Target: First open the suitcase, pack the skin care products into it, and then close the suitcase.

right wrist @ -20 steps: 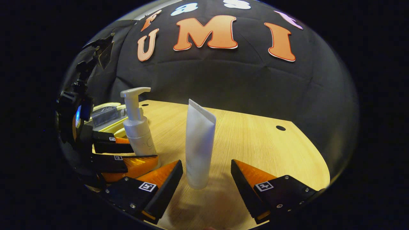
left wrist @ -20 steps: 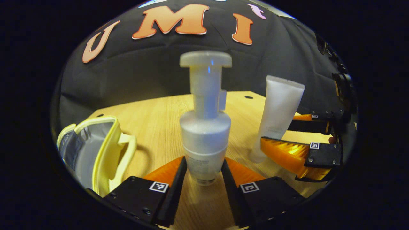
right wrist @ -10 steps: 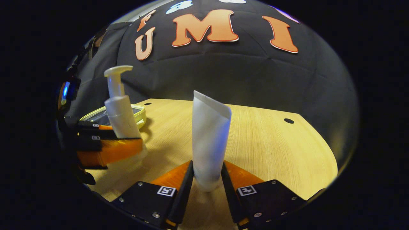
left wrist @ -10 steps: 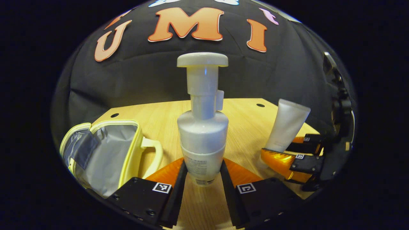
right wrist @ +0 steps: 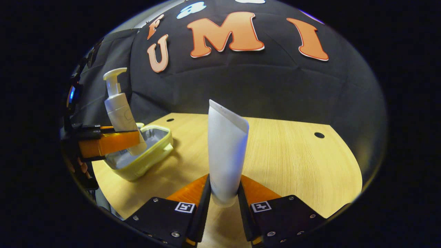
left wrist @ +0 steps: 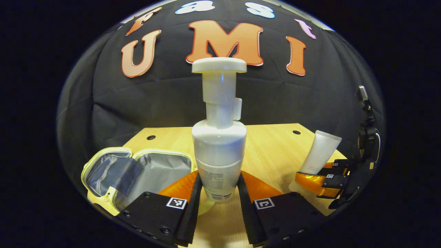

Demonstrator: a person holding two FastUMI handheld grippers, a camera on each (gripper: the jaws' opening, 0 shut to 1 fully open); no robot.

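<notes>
- Left gripper (left wrist: pixel 216 193) at 6 o'clock in left gripper view, both fingers clamped on pump bottle (left wrist: pixel 219 148), held upright.
- Right gripper (right wrist: pixel 224 201) at 6 o'clock in right gripper view, fingers pressed on white tube (right wrist: pixel 225 151), cap end down.
- Yellow suitcase (left wrist: pixel 137 172) open at 8 o'clock, grey lining showing, on wooden table (left wrist: pixel 268 148).
- Bottle base hangs over suitcase in right gripper view.

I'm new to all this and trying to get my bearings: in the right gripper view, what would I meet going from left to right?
Left gripper gripping the pump bottle → open yellow case on the wooden table → white tube held upright in the right gripper.
</notes>
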